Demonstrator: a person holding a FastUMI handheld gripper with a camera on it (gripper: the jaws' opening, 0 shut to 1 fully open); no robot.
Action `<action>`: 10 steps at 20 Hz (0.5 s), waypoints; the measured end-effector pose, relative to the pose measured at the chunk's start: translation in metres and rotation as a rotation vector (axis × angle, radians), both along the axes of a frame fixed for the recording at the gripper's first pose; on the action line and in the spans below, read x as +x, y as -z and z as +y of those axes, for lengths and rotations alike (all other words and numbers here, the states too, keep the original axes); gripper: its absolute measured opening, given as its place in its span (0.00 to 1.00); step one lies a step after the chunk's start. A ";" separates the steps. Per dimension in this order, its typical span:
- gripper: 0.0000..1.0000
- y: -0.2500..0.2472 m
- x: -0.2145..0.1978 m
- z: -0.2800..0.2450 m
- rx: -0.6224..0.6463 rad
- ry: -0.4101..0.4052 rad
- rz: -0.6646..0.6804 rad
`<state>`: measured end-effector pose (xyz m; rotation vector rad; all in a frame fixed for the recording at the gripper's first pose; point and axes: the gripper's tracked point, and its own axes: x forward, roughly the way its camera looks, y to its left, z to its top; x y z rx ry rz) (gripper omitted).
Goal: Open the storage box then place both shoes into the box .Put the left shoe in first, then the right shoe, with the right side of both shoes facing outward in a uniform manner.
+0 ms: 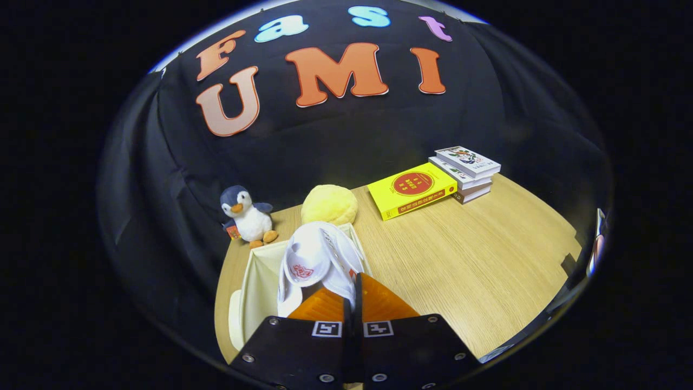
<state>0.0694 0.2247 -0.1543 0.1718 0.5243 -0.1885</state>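
The claw (351, 295) is seen from just behind and above, angled down toward a desk (465, 260) of pale wood grain. Its two fingers (379, 300) are drawn narrow, almost together, with only a thin slit between them, and a white shoe (319, 262) is pinched at their tips. Whether both fingers press on the shoe's edge or it is merely caught against one cannot be told for certain, but the shoe appears to be held there. Two small square printed markers are fixed on the flat dark body of the claw, one on each finger mount.

The shoe is smooth and white, with a rounded heel or sole end facing the camera and a small red mark on it. It is held upright over an open storage box (254, 287), a soft-sided, cream fabric container that lies directly ahead of and below the fingers. The lower part of the shoe is inside the box walls.

Beyond the box, a round, yellow, bumpy plush ball (329, 205) is set on the desk. To the left of it a small plush penguin (246, 216) stands, grey and white with orange feet and beak. Farther off to the right a yellow book (412, 189) lies flat, and a short stack of white books (465, 172) is placed just beside it.
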 end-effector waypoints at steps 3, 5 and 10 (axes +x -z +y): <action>0.00 0.016 0.004 0.006 -0.026 0.004 0.030; 0.00 0.019 0.008 0.003 -0.039 0.008 0.027; 0.00 0.039 0.000 0.000 -0.072 -0.003 0.074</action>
